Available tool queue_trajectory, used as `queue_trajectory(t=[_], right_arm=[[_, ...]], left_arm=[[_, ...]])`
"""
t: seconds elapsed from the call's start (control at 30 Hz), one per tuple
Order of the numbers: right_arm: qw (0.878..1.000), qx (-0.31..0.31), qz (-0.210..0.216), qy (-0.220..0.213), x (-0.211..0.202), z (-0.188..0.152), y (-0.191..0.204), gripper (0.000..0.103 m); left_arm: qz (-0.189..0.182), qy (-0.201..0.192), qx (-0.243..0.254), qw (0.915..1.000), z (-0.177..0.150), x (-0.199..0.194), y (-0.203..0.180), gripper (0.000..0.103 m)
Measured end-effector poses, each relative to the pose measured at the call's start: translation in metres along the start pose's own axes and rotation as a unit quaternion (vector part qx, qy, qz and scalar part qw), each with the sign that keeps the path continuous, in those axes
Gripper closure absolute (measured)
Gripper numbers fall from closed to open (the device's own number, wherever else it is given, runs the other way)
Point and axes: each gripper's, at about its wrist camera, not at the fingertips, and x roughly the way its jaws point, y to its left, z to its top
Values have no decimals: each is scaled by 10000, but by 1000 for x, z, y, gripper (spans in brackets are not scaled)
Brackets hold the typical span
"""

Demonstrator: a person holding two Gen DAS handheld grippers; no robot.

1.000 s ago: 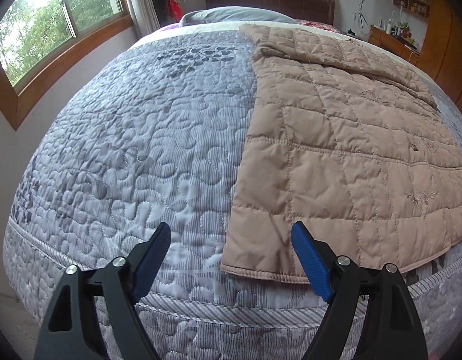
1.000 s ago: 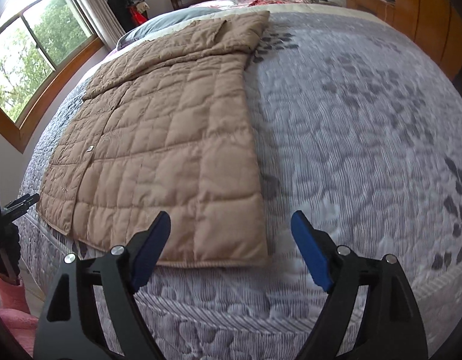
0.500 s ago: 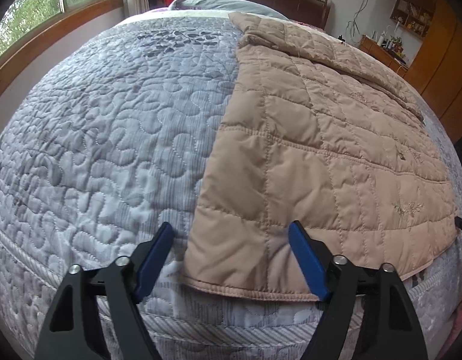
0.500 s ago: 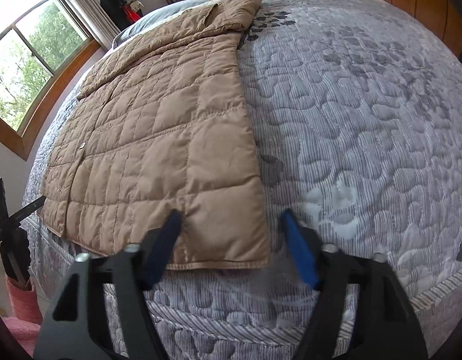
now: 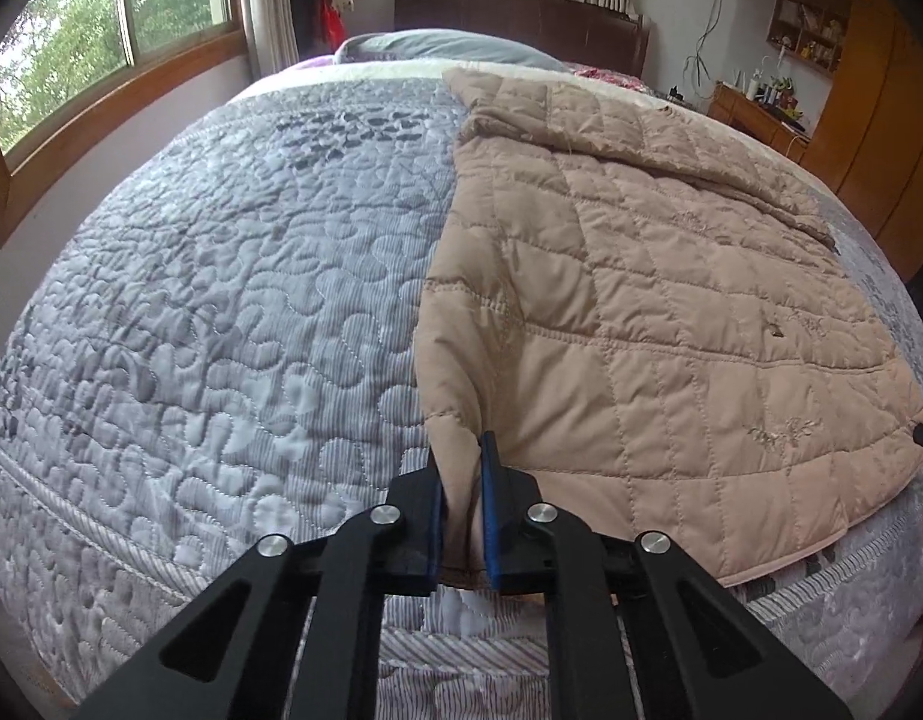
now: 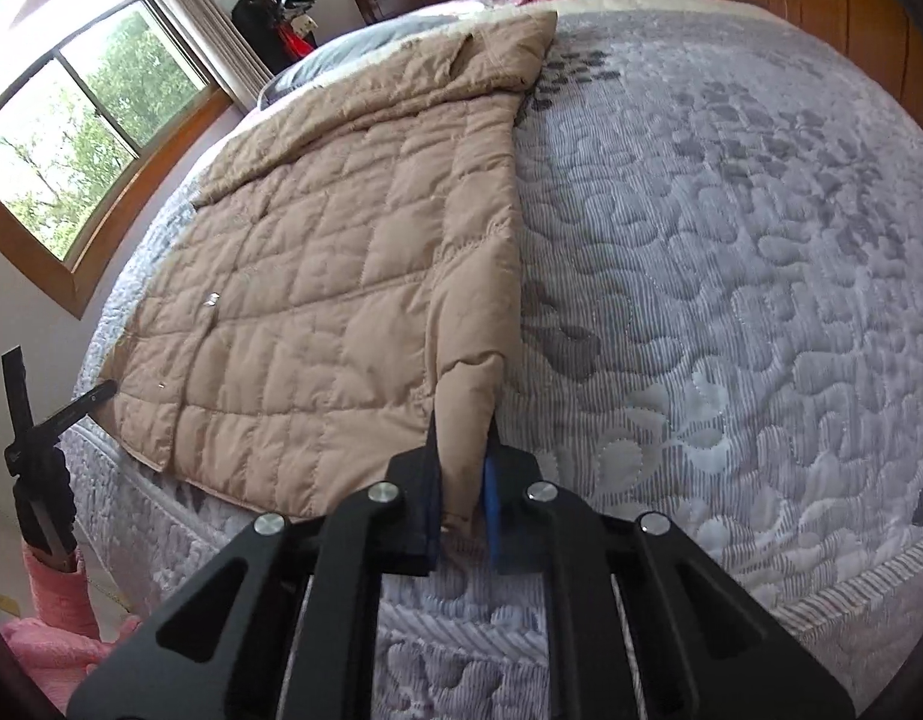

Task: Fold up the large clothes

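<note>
One tan quilted padded coat lay spread flat on a bed covered with a grey stitched bedspread, its hem running along the near edge of the mattress. Two handheld grippers were at work on it, one at each bottom corner. The left gripper had its blue-padded fingers clamped on the hem corner nearest the window side, the fabric pinched up into a ridge between them. The right gripper was closing on the opposite hem corner, with the cloth bunched between its fingers. Holding both corners at once would likely let the person lift the hem evenly and carry it towards the collar for a first fold, though nothing had yet been folded. A second garment was not visible. One grey pillow rested by the dark wooden headboard.
</note>
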Motion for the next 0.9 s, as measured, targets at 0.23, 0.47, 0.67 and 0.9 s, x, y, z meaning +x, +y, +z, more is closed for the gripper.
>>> queue_trajectory(t=[0.23,0.47,0.67,0.9], right_arm=[[9998,-108,107,-145,-24,-13,7,94],[9994,-221,76,-243,-39,-38,15,94],[9999,-88,-124,27,-10,-50,3,94],[10000,70,17,21,-5,-51,-3,95]], left_arm=[[-131,-102,46,9999,-15,-28,1,93],[-178,-165,81,9997,-31,-48,4,93],[-28,176,43,9998,-44,-17,9,93],[-97,182,-1,9998,-49,-9,12,93]])
